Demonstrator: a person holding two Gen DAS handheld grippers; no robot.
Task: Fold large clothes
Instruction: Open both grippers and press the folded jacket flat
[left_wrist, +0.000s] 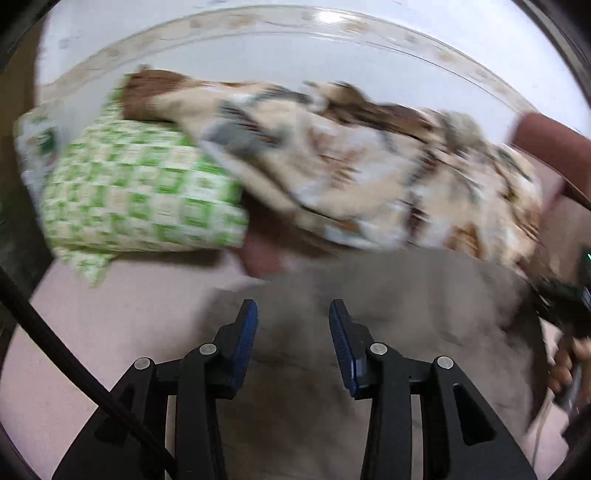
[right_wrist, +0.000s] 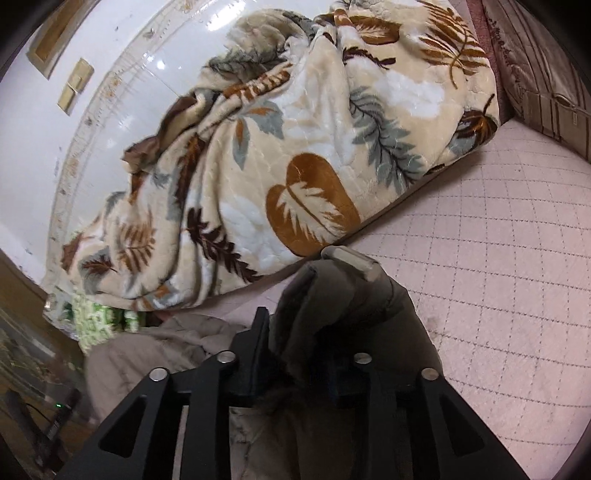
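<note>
Covering the bed: pink quilt (right_wrist: 498, 258) (leaf blanket (right_wrist: 295, 147) alongside).

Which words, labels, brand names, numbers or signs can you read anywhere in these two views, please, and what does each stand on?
None can be read.
Leaf-print blanket: leaves only, no lettering.
Green checked pillow: a blurred pattern; any small marks in it are unreadable.
Grey-brown garment, shut in the right gripper: no label or tag text visible.
Left gripper, open over the garment: no markings visible.
Wall plaques: plain, no text visible.
</note>
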